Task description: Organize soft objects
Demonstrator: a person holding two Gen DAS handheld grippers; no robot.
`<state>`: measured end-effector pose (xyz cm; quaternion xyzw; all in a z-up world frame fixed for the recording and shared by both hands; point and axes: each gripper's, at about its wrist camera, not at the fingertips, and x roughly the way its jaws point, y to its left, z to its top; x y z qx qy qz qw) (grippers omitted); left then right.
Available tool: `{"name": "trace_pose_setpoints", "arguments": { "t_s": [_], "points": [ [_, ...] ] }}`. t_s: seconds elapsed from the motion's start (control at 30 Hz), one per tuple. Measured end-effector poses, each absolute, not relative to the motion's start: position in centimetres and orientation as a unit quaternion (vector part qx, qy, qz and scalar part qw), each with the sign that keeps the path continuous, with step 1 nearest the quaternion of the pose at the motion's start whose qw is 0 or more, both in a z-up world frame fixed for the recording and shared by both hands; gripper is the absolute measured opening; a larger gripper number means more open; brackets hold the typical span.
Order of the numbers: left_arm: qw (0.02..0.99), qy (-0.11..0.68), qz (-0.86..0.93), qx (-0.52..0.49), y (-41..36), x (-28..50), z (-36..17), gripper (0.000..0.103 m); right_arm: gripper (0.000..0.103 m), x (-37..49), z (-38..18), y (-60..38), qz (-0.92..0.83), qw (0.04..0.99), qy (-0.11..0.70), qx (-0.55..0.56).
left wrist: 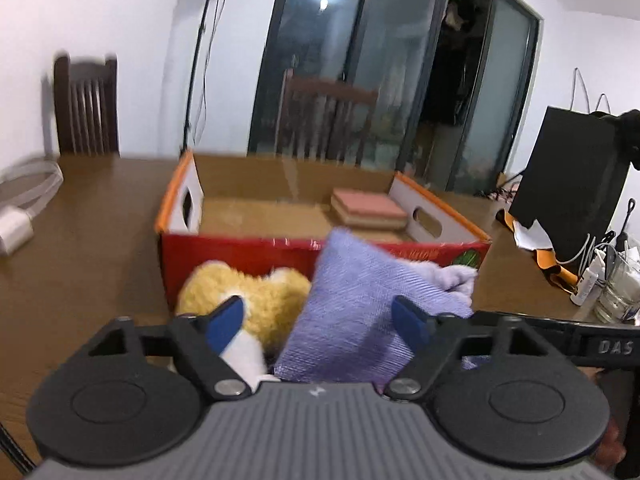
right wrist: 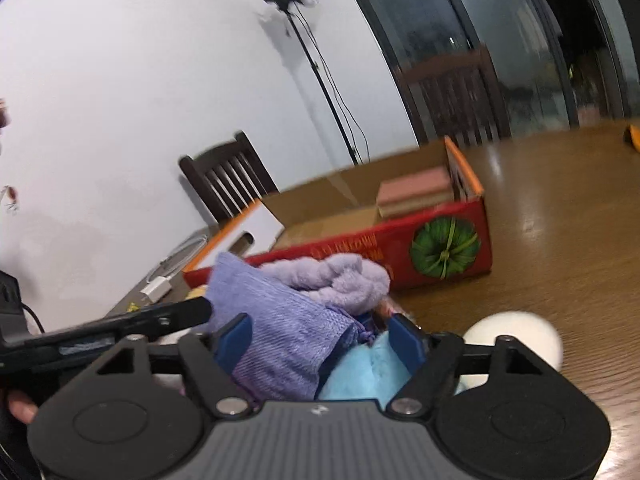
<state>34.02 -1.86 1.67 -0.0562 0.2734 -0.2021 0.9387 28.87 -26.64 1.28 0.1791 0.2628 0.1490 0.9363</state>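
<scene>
A purple towel lies in front of a red cardboard box on the wooden table. My left gripper is open, its blue fingers astride the towel and a yellow plush toy. My right gripper is open around the same purple towel, above a light blue plush. A pink and tan sponge sits inside the box at its far right; it also shows in the right wrist view. The red box lies just beyond the towel.
A white ball-like object lies right of my right gripper. A white charger and cable lie at the left. A black bag, a glass jar and cords stand at the right. Dark wooden chairs stand behind the table.
</scene>
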Motion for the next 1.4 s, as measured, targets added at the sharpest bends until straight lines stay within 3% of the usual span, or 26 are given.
{"name": "trace_pose_setpoints", "arguments": {
  "t_s": [0.03,0.07,0.1,0.17,0.33,0.43,0.57,0.7,0.8,0.83,0.9,1.03,1.1,1.33,1.4],
  "points": [
    [0.934,0.280,-0.212,-0.067,-1.7,34.4,1.3,0.063,0.064,29.4,0.9,-26.4,0.150,0.936,0.265,0.179],
    [0.930,0.282,-0.221,-0.078,-1.5,34.5,1.2,0.045,0.053,29.8,0.6,-26.2,0.157,0.934,0.268,0.179],
    [0.925,0.284,-0.236,-0.085,-1.3,34.5,1.2,0.034,0.045,30.2,0.4,-26.0,0.169,0.930,0.271,0.182],
    [0.926,0.282,-0.233,-0.088,-1.1,34.2,1.7,0.026,0.027,30.3,0.4,-25.6,0.172,0.931,0.268,0.177],
    [0.936,0.236,-0.243,-0.093,-0.9,30.5,5.8,0.023,0.024,27.8,3.7,-25.5,0.200,0.942,0.217,0.160],
    [0.926,0.260,-0.242,-0.128,-1.2,27.9,7.2,0.023,0.023,24.7,6.4,-26.2,0.228,0.944,0.189,0.144],
    [0.898,0.317,-0.252,-0.175,-1.7,22.6,6.1,0.023,0.023,21.2,7.7,-27.9,0.253,0.931,0.237,0.114],
    [0.870,0.377,-0.252,-0.193,-2.5,17.9,2.5,0.026,0.025,18.2,5.1,-29.4,0.265,0.905,0.319,0.093],
    [0.872,0.397,-0.221,-0.181,-3.1,16.4,0.9,0.042,0.029,17.2,2.9,-29.7,0.240,0.903,0.344,0.095],
    [0.874,0.397,-0.219,-0.176,-3.1,16.2,0.7,0.043,0.031,17.0,2.5,-29.4,0.226,0.908,0.342,0.092],
    [0.883,0.387,-0.206,-0.169,-3.1,16.0,1.0,0.052,0.044,16.3,2.6,-29.2,0.211,0.919,0.323,0.085],
    [0.892,0.368,-0.205,-0.163,-2.8,15.6,1.6,0.064,0.051,14.4,3.0,-30.2,0.202,0.928,0.288,0.124],
    [0.889,0.377,-0.203,-0.162,-2.7,16.1,1.5,0.064,0.059,14.0,2.8,-30.7,0.175,0.934,0.279,0.136],
    [0.882,0.384,-0.209,-0.175,-2.8,16.9,0.4,0.062,0.058,15.6,0.6,-30.5,0.151,0.929,0.299,0.157],
    [0.885,0.380,-0.211,-0.169,-3.0,17.0,0.4,0.051,0.057,15.9,0.3,-29.8,0.153,0.929,0.304,0.146]
  ]
}}
